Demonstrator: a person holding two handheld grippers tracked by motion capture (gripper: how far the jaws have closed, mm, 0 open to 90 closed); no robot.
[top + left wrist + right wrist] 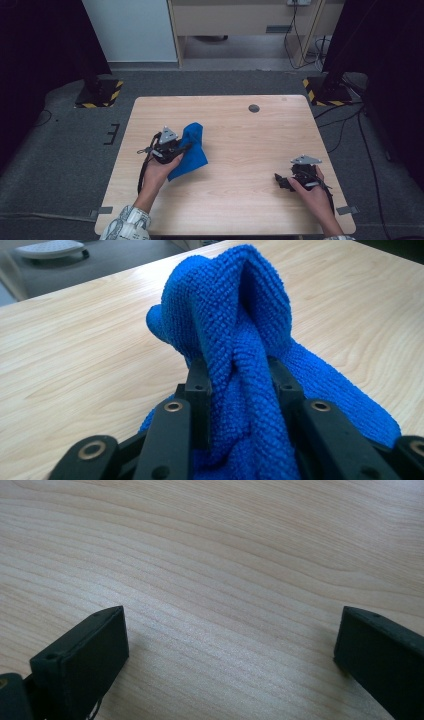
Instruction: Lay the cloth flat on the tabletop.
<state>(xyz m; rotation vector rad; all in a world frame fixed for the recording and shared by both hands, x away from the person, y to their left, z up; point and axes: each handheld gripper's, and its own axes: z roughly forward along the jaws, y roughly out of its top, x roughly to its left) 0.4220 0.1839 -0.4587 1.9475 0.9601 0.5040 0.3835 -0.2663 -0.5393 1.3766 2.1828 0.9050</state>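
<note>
A blue microfibre cloth [192, 150] lies bunched on the left half of the wooden table [240, 130]. My left gripper [182, 148] is shut on it: in the left gripper view a thick fold of the cloth [235, 340] stands pinched between the two black jaws and rises above them. My right gripper [281, 181] rests low near the table's front right, held by a hand. In the right gripper view my right gripper [230, 645] stands open, its jaws wide apart over bare wood with nothing between them.
A small dark round grommet [254, 108] sits in the tabletop near the far edge. Two stand bases with yellow-black striped edges [99, 94] [325, 91] stand on the grey carpet beyond the table's far corners. Cables run along the floor at the right.
</note>
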